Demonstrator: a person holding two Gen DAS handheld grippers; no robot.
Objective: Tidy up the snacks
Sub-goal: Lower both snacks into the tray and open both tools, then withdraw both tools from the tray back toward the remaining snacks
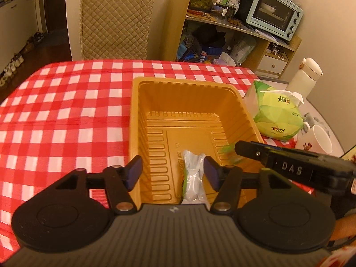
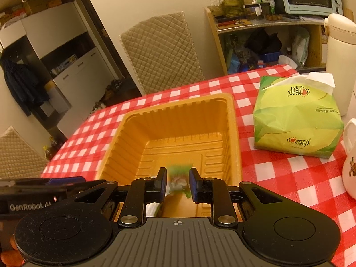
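An orange plastic tray (image 1: 191, 102) sits on the red-checked tablecloth. In the left wrist view a silver-white snack packet (image 1: 193, 178) with a green edge lies on the tray floor. My left gripper (image 1: 173, 172) hovers over it, open, with its pads clear of the packet. In the right wrist view my right gripper (image 2: 178, 182) is above the tray's (image 2: 178, 106) near end. A blurred green snack packet (image 2: 179, 176) sits in the narrow gap between its fingers, apparently loose from the pads. The same green blur (image 1: 228, 153) shows under the right gripper (image 1: 240, 149) in the left wrist view.
A green tissue pack (image 2: 293, 124) lies right of the tray, with a white mug (image 2: 349, 166) and a white flask (image 2: 340, 62) beyond it. A quilted chair (image 1: 115, 20) stands at the table's far edge. Cluttered shelves with a toaster oven (image 1: 276, 11) line the back wall.
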